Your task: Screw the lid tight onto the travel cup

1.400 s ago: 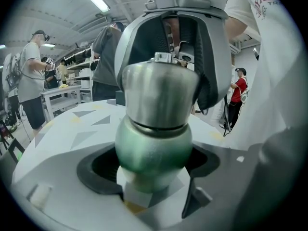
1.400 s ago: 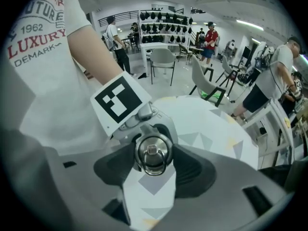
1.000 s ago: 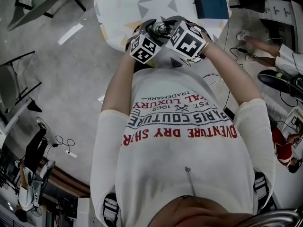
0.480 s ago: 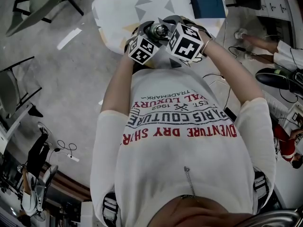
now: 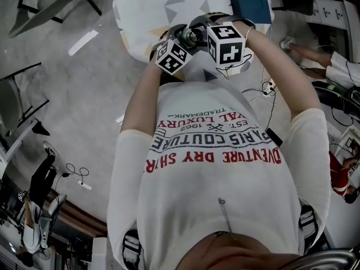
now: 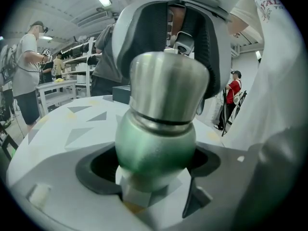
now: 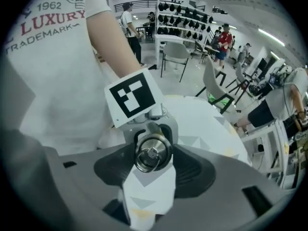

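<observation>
in the pinching left claw (image 6: 155, 163), the travel cup (image 6: 155, 138); its lid (image 6: 166, 86) in the just-tightened right claw (image 7: 154, 156)

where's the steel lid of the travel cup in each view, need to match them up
Head view: steel lid, upper middle, small, beyond the person's shirt.
Left gripper view: steel lid, centre, large, side-on atop the green travel cup.
Right gripper view: steel lid, just below centre, seen end-on.
Shared landmark: the white table with grey triangles, behind the lid in all three.
</observation>
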